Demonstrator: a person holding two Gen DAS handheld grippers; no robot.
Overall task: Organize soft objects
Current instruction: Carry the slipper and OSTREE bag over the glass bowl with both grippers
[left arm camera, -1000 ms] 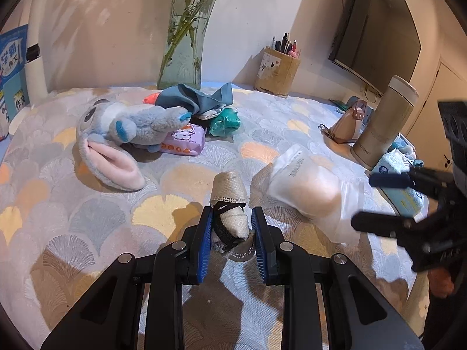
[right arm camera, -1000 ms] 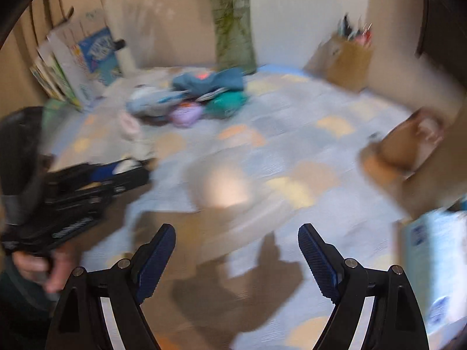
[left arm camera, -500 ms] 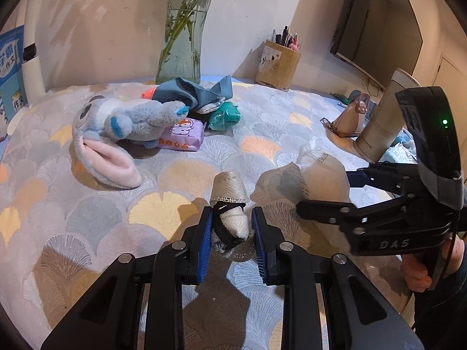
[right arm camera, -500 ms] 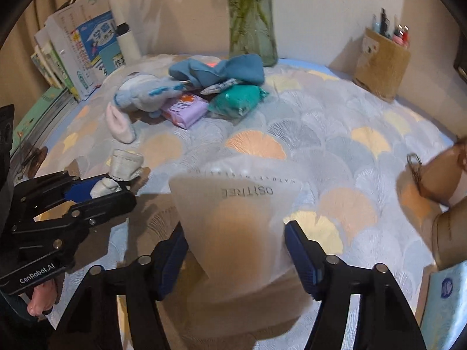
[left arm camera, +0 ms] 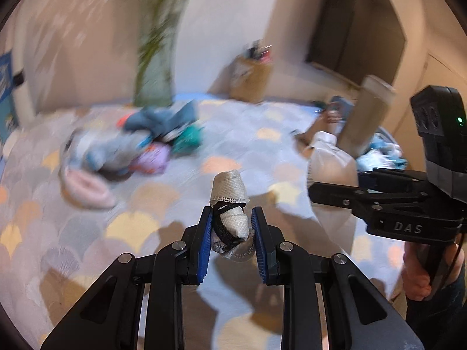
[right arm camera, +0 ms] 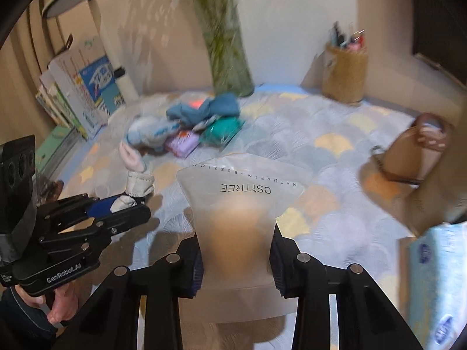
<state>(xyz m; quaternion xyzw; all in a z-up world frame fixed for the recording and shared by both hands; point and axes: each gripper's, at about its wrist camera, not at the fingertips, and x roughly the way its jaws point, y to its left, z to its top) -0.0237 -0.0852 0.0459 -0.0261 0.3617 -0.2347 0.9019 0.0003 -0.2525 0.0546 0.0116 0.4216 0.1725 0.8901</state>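
Over on the left of the patterned tablecloth (right arm camera: 335, 134) sits the pile already gathered: a plush toy (right arm camera: 149, 132), a blue cloth (right arm camera: 204, 109), a purple packet (right arm camera: 182, 143) and a green pouch (right arm camera: 223, 128). Nearer, the left gripper (left arm camera: 230, 227) is clamped on a small white rolled sock (left arm camera: 232, 204), held clear of the cloth. To its right, the right gripper (right arm camera: 235, 258) is closing its jaws on a frosted bag (right arm camera: 239, 204) with something tan inside; the pads already pinch its sides. Both pickups look in hand, so I'd judge the next move is carrying each item to the pile without squeezing the bag out of shape.
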